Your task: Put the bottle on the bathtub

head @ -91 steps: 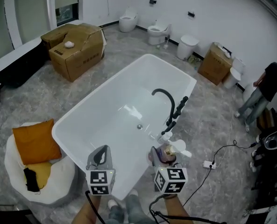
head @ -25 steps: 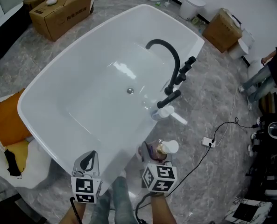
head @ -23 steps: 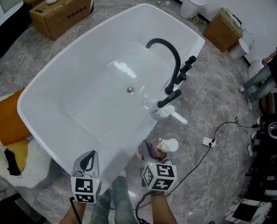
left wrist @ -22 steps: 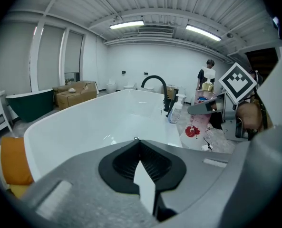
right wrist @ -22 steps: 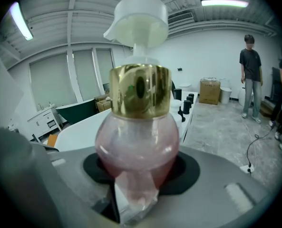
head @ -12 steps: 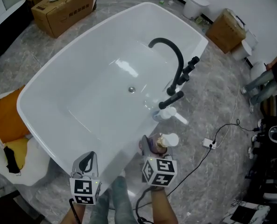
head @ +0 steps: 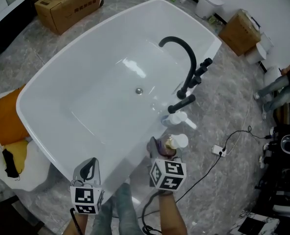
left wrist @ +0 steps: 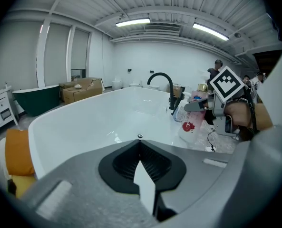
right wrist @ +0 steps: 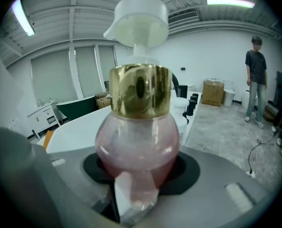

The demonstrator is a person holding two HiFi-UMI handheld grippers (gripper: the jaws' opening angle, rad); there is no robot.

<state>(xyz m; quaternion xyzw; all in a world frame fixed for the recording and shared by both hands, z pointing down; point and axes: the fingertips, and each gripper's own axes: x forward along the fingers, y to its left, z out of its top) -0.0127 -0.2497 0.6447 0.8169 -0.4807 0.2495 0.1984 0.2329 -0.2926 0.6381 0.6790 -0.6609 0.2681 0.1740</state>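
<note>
The left gripper (head: 88, 166) hangs closed and empty off the near corner of the tub (head: 76, 72). The right gripper (head: 160, 150) clamps the pink bottle (head: 173, 142) by its round belly, upright, just beside the tub's right rim. It is near a white pump bottle (head: 175, 118) that stands on that rim by the black faucet (head: 184, 53).

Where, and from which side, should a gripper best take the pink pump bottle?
By its round belly under the gold collar, from the side: the pink pump bottle is upright and the pump above looks movable. The right gripper grips there.
</note>
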